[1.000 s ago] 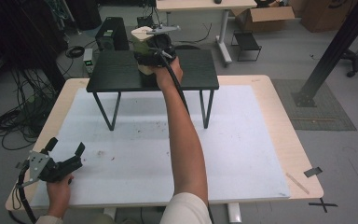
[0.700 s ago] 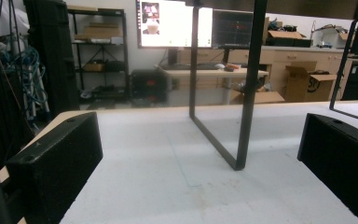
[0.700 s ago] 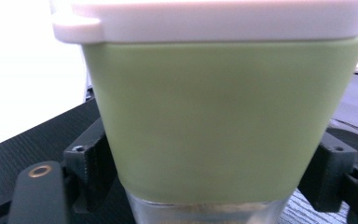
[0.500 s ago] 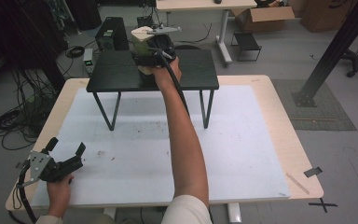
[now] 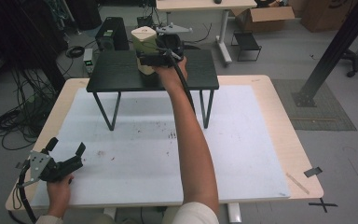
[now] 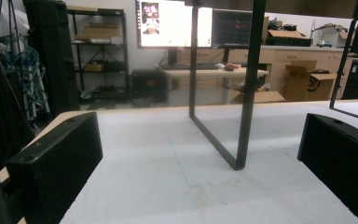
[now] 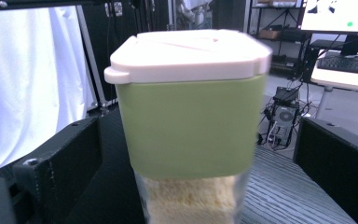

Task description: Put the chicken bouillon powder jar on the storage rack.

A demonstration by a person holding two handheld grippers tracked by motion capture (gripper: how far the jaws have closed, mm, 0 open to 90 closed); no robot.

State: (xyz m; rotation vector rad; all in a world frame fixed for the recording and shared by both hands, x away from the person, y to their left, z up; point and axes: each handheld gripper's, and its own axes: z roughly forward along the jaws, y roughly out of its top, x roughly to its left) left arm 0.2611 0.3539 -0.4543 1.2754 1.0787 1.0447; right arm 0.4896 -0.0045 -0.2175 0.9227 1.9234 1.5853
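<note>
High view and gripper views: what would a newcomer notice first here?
First, the green jar with a white lid, holding pale grains, stands on the black raised shelf at the table's far side. The right gripper has just been opening; the jar stands between its jaws, apart from both. The left gripper rests open at the near left corner of the white mat.

Black two-jaw tools (image 5: pixel 66 155) with grey triangular plates, trailing black cables; white short sleeves.

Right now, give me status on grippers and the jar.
Right gripper jaws just opened, astride jar, not pressing. Jar upright on black stand. Left gripper open, idle. Nothing in the way.
</note>
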